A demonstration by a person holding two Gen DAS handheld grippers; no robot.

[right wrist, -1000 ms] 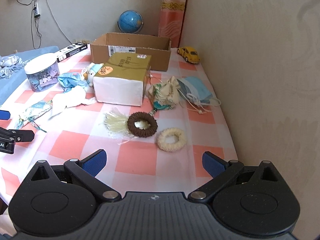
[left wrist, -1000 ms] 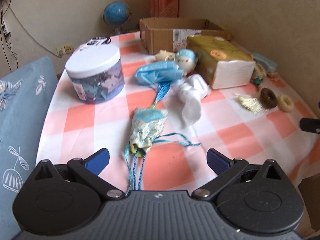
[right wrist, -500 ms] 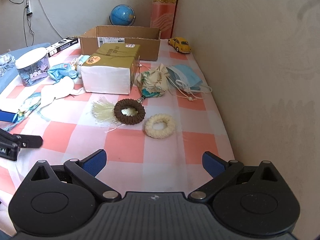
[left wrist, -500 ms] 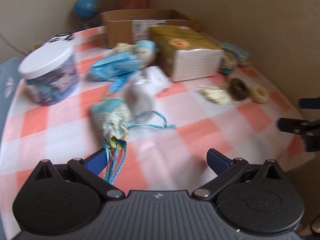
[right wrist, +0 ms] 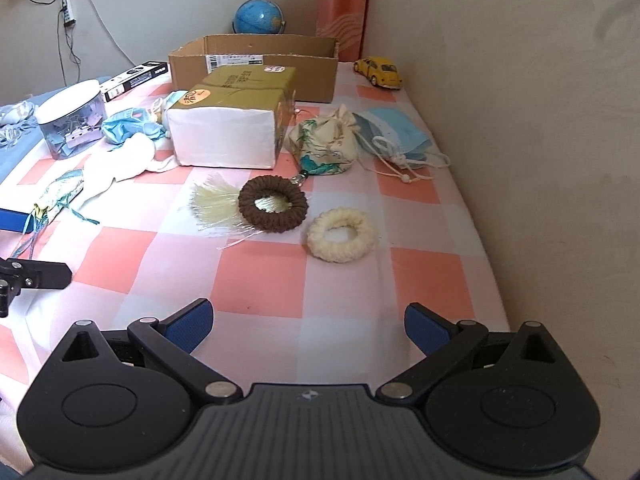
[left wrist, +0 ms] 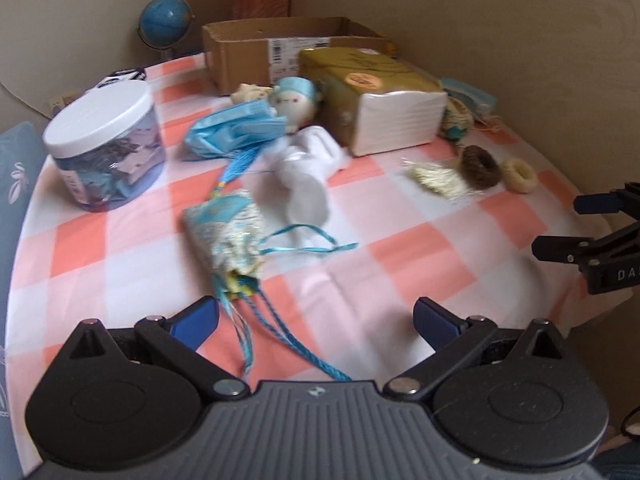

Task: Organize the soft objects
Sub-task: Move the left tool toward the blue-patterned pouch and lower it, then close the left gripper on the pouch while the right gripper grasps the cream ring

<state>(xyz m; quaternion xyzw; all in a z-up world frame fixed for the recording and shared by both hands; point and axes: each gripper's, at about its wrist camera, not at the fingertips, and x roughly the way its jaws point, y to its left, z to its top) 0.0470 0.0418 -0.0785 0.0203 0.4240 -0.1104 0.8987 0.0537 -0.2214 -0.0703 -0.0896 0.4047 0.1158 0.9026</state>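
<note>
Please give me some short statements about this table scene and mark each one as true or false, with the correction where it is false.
1. Both the left gripper and the right gripper are open and hold nothing. True.
2. The brown ring lies inside the cardboard box. False: it lies on the checked tablecloth, beside the cream ring.
3. The yellow toy car stands near the wall. True.
4. The round jar has no lid. False: a white lid covers it.
5. The tissue pack is in front of the cardboard box. True.
</note>
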